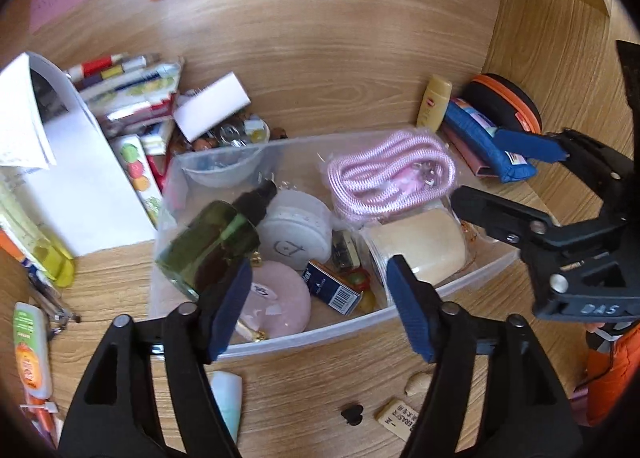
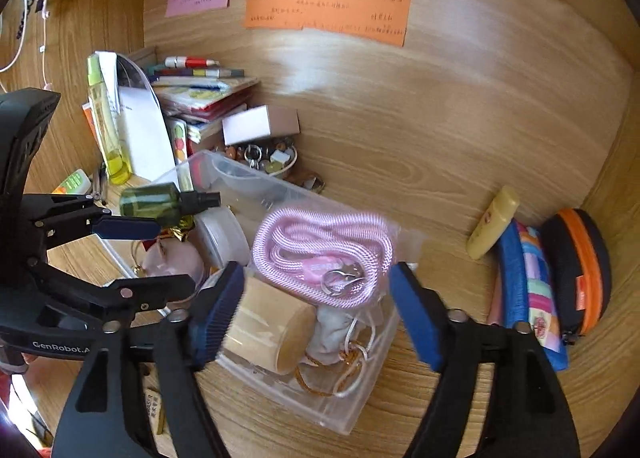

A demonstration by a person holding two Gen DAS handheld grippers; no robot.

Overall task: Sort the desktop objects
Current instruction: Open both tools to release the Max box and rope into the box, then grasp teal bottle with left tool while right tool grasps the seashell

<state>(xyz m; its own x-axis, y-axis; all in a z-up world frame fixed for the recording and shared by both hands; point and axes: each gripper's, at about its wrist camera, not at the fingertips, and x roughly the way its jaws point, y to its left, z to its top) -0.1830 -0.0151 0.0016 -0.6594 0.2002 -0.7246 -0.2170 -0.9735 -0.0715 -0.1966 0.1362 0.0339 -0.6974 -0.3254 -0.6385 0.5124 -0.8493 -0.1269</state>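
A clear plastic bin (image 1: 280,338) (image 2: 352,414) sits on the wooden desk. In it lie a bagged pink cord (image 1: 390,178) (image 2: 324,254), a green spray bottle (image 1: 212,246) (image 2: 160,204), a beige roll (image 1: 420,246) (image 2: 268,330), a white round case (image 1: 296,230), a pink round case (image 1: 276,302) and a blue box (image 1: 332,290). My left gripper (image 1: 320,304) is open just above the bin's near side, its left pad by the bottle. My right gripper (image 2: 316,314) is open, its fingers either side of the cord and roll; it also shows in the left wrist view (image 1: 516,178).
Books and papers (image 1: 120,98) are stacked at the back left. A yellow tube (image 2: 492,222), a blue pouch (image 2: 528,282) and an orange-zip case (image 2: 580,270) lie at the right. An eraser (image 1: 400,422) and small bits lie on the desk in front of the bin. Notes are stuck on the back wall.
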